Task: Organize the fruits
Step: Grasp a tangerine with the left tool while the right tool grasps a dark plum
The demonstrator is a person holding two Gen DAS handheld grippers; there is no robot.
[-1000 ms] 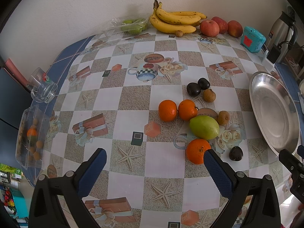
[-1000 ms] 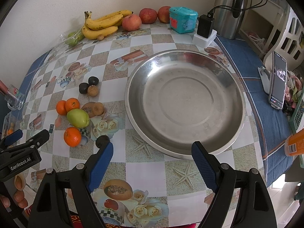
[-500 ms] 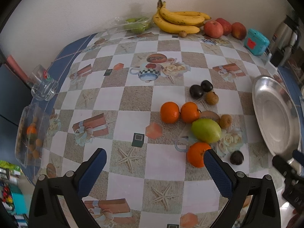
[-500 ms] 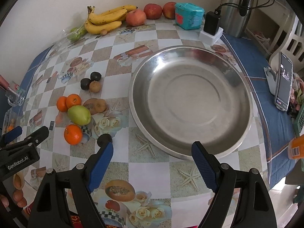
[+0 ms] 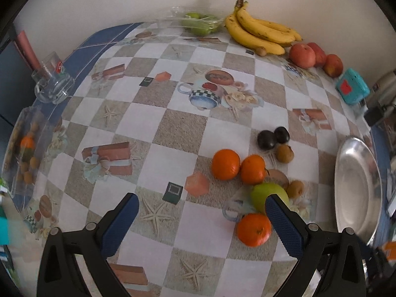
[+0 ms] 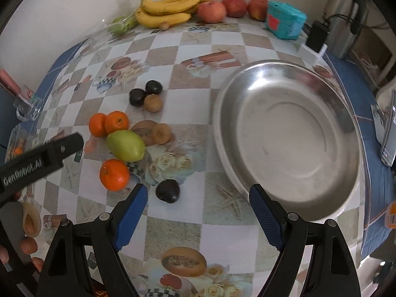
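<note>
The left claw (image 5: 201,204) has 2 black plastic arms, each tipped with a blue pad (image 5: 283,225) of fine dotted texture and fixed by a round silver screw (image 5: 311,227) near the joint. The right claw (image 6: 198,195) is built alike: black angled arms, blue pads (image 6: 263,216), silver screws (image 6: 291,215). In the right wrist view the left claw's black body carries white lettering reading "GenRobot.AI" (image 6: 22,170).

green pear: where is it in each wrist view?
Left wrist: green pear lower right, partly behind the left gripper's right finger.
Right wrist: green pear left of centre, fully visible.
Shared landmark: banana bunch by the far wall.
</note>
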